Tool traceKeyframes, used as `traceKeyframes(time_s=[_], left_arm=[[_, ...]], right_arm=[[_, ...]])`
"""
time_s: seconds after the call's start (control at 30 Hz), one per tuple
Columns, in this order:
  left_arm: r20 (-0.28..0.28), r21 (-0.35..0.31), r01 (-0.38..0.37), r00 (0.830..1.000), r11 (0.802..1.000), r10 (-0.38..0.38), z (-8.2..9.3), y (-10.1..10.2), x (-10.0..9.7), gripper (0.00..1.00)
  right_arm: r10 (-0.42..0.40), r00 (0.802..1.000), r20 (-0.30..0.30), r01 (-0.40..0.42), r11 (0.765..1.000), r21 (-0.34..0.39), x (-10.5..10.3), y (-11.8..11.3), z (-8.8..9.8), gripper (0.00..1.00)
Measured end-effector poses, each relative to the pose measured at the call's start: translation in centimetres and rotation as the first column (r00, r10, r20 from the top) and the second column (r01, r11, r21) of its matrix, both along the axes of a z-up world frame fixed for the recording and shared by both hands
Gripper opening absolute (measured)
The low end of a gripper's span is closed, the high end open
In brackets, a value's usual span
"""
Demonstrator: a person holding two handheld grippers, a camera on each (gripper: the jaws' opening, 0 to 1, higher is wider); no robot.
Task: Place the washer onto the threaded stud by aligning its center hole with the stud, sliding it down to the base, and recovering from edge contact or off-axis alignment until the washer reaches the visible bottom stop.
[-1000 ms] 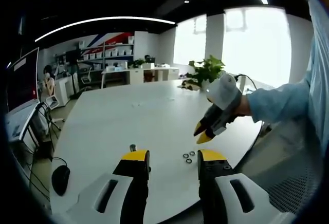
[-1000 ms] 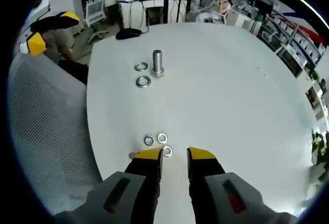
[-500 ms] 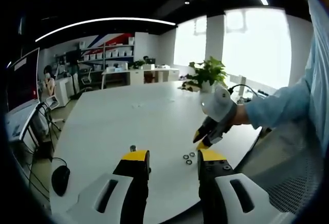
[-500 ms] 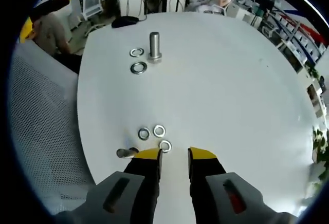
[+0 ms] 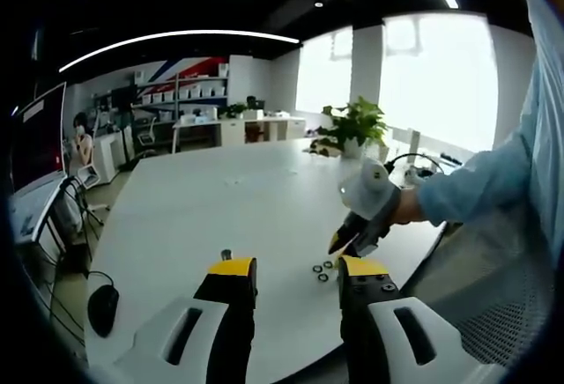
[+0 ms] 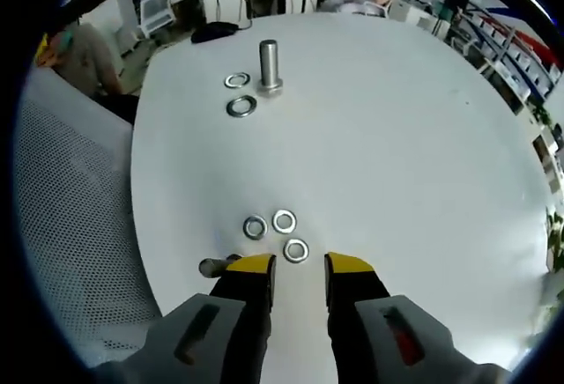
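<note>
- Three washers (image 6: 284,221) lie loose in a cluster on the table (image 6: 397,137), just ahead of the right hand-held gripper (image 6: 297,265); its jaws stand apart, empty, presumably to pick one.
- Threaded stud (image 6: 269,65) stands upright, well apart; two larger rings (image 6: 241,106) beside it.
- Left hand-held gripper (image 5: 298,268) open, idle.

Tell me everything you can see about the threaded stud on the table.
The stud is a short grey metal cylinder, standing upright on the white table on a wider base at the far side of the right gripper view. No washer is on its shaft. Two washers lie flat just beside its base; whether they touch it is unclear. Neither gripper touches it. In the left gripper view it shows small and dark behind that gripper's jaw.
</note>
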State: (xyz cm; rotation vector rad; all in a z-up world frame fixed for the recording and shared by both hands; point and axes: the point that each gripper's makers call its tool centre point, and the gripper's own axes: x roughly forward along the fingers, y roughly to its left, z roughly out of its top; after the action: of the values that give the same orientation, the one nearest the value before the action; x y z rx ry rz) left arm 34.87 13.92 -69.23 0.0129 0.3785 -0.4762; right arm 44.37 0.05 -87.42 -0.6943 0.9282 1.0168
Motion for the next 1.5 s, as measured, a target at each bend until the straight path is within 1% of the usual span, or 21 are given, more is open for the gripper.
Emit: traceKeyframes(time_s=[0.03,0.07,0.1,0.17,0.2,0.4,0.47,0.57,0.63,0.7,0.87,1.0,1.13,1.23,1.3,1.5], left_arm=[[0.001,0.000,0.000,1.000,1.000,0.000,0.02,0.00,0.02,0.35],[0.001,-0.001,0.000,1.000,1.000,0.000,0.03,-0.01,0.00,0.35],[0.001,-0.001,0.000,1.000,1.000,0.000,0.03,0.00,0.02,0.35],[0.002,-0.003,-0.001,1.000,1.000,0.001,0.05,0.03,0.03,0.35],[0.002,-0.003,-0.002,1.000,1.000,0.002,0.06,0.02,0.02,0.35],[0.001,-0.001,0.000,1.000,1.000,0.000,0.05,-0.01,-0.01,0.35],[0.001,-0.002,0.000,1.000,1.000,0.000,0.04,-0.02,-0.02,0.35],[0.000,0.001,0.002,1.000,1.000,-0.002,0.01,-0.04,-0.02,0.35],[0.000,0.000,0.001,1.000,1.000,-0.001,0.01,-0.05,-0.02,0.35],[0.000,0.000,0.001,1.000,1.000,-0.001,0.02,-0.04,-0.03,0.35],[0.002,-0.001,-0.004,1.000,1.000,0.004,0.06,0.03,0.00,0.35],[0.002,-0.001,-0.005,1.000,1.000,0.005,0.04,0.05,0.02,0.35],[0.002,-0.002,-0.007,1.000,1.000,0.007,0.05,0.09,0.05,0.35],[0.001,-0.001,-0.007,1.000,1.000,0.007,0.04,0.09,0.07,0.35],[0.000,0.000,-0.006,1.000,1.000,0.006,0.02,0.08,0.07,0.35],[-0.004,0.001,-0.006,1.000,1.000,0.006,-0.07,0.07,0.07,0.35]], right_arm=[[0.002,1.000,0.008,-0.002,1.000,-0.008,0.05,-0.11,-0.27,0.24],[-0.001,1.000,0.009,0.001,1.000,-0.005,0.10,-0.25,-0.14,0.24],[-0.026,1.000,0.007,0.026,0.999,0.032,0.48,0.05,-0.07,0.24],[-0.045,0.999,-0.011,0.045,0.998,0.035,0.54,-0.19,-0.17,0.24],[-0.053,0.999,-0.012,0.054,0.997,0.050,0.60,-0.09,-0.13,0.23],[-0.045,0.999,-0.018,0.046,0.997,0.055,0.42,0.14,-0.22,0.21],[-0.048,0.998,-0.040,0.051,0.996,0.069,0.26,0.29,-0.28,0.19],[-0.041,0.999,-0.028,0.043,0.997,0.069,0.24,0.34,-0.24,0.18],[-0.045,0.999,-0.025,0.047,0.996,0.074,0.29,0.41,-0.26,0.15],[-0.038,0.999,-0.020,0.039,0.996,0.075,0.29,0.47,-0.27,0.15],[-0.046,0.999,-0.025,0.048,0.996,0.082,0.24,0.52,-0.24,0.15],[-0.048,0.999,-0.024,0.050,0.996,0.071,0.16,0.61,-0.22,0.15],[-0.074,0.996,-0.043,0.077,0.995,0.069,0.14,0.50,-0.22,0.15],[-0.066,0.997,-0.041,0.068,0.997,0.044,0.17,0.16,-0.24,0.14],[-0.066,0.997,-0.051,0.069,0.997,0.046,0.11,0.10,-0.17,0.14],[-0.072,0.996,-0.047,0.075,0.995,0.064,0.43,0.28,0.62,0.14]])
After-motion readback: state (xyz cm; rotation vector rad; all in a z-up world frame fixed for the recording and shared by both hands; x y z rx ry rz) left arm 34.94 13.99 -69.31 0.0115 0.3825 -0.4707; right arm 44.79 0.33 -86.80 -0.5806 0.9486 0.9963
